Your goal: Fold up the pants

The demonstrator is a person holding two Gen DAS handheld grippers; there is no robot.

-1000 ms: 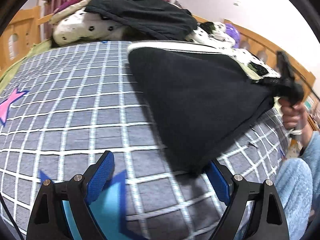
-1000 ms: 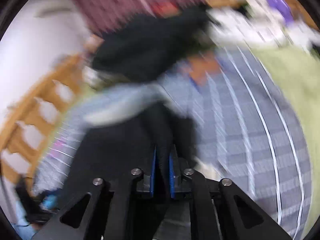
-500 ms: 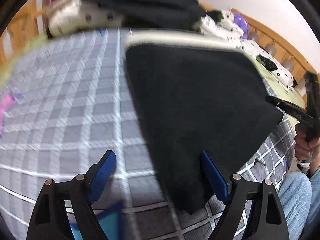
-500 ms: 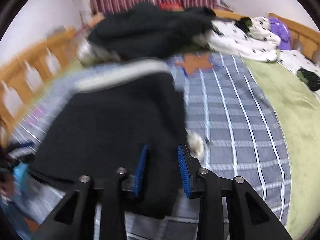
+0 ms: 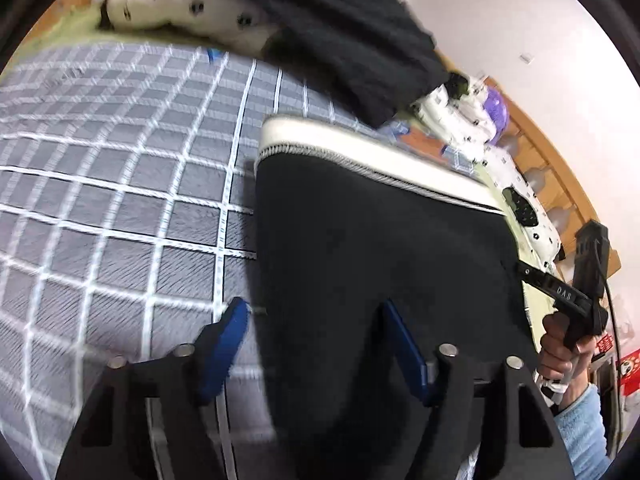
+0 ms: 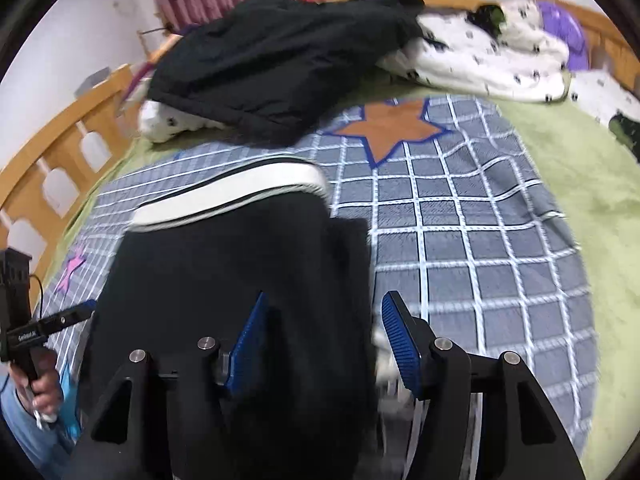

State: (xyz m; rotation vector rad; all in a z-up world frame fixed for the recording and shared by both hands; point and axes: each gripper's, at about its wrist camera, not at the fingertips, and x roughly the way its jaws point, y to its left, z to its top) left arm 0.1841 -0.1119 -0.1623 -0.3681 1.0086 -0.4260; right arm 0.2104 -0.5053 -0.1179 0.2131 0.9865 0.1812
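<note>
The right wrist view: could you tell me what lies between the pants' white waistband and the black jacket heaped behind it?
Only bare checked bedspread separates the white waistband from the black jacket, seen in the right wrist view.

The left gripper (image 5: 316, 344) points steeply down, its jaws closing with black cloth between them, apparently not yet pinched. The right gripper (image 6: 324, 340) also points down, jaws opening, pads apart. Each handle is held in a fist (image 5: 560, 344).

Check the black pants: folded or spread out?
Folded. The black pants lie as one compact block on the checked blanket, white waistband at the far end, no separate legs showing.
</note>
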